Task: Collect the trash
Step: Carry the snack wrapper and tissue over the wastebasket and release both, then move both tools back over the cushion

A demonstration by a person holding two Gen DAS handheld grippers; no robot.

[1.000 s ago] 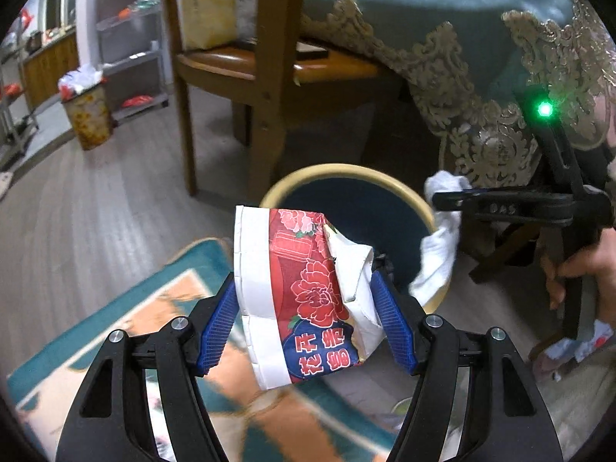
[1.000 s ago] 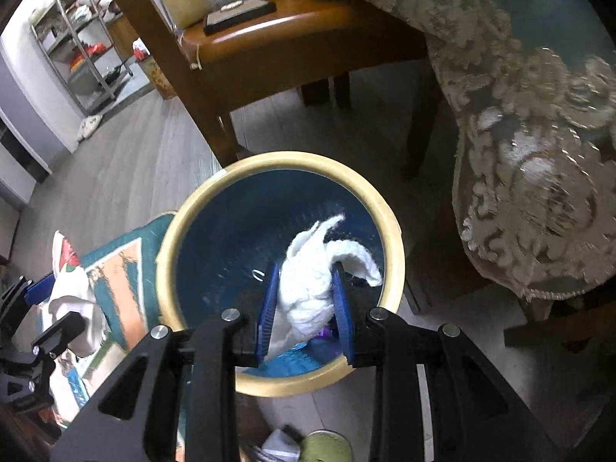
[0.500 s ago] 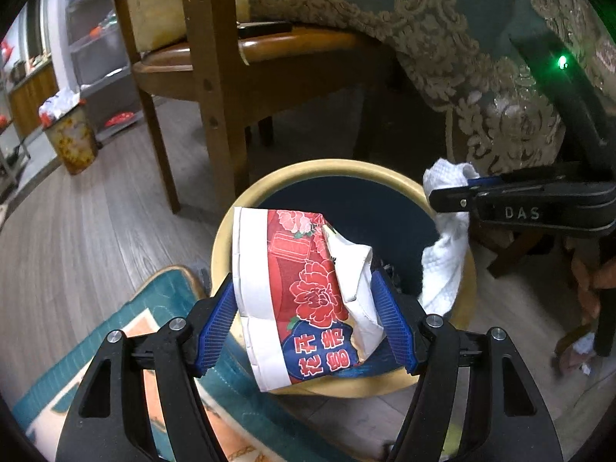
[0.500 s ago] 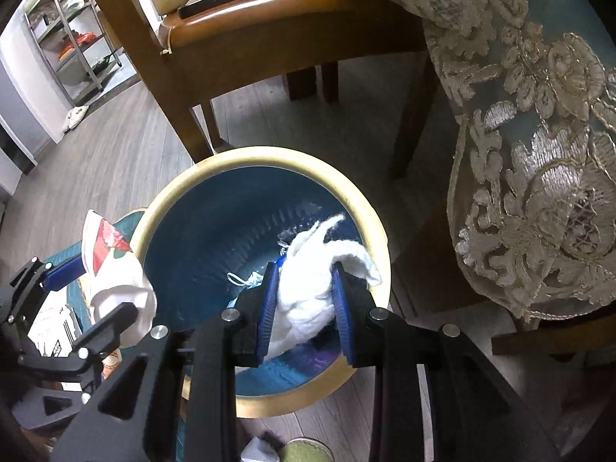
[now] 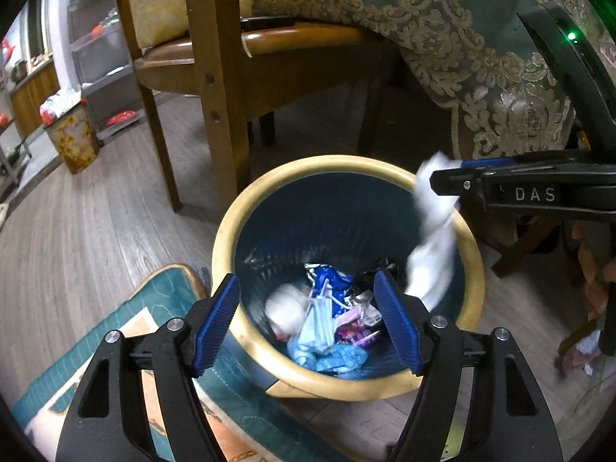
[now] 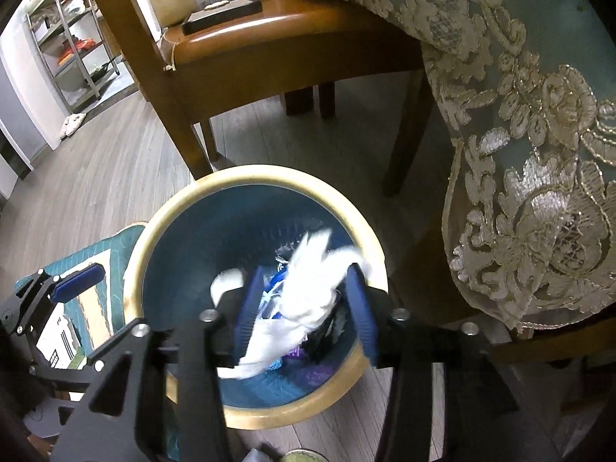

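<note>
A round trash bin (image 5: 246, 215) with a tan rim and dark blue inside stands on the floor; it also shows in the right wrist view (image 6: 161, 227). Several bits of trash (image 5: 327, 323) lie at its bottom. My left gripper (image 5: 308, 319) is open and empty over the bin's near rim. My right gripper (image 6: 304, 315) is open over the bin, and a white crumpled tissue (image 6: 304, 300) blurs between its pads, loose and dropping. The tissue shows in the left wrist view (image 5: 431, 250) below the right gripper's tip (image 5: 454, 184).
A wooden chair (image 5: 215, 77) stands just behind the bin. A table's teal lace-edged cloth (image 6: 519, 154) hangs at the right. A teal and orange rug (image 5: 115, 346) lies at the left of the bin. A second small bin (image 5: 73, 138) stands far left.
My left gripper opened and the red flowered wrapper has left it and gone from view. My right gripper opened and let the white tissue go. Both grippers moved closer over the bin.
</note>
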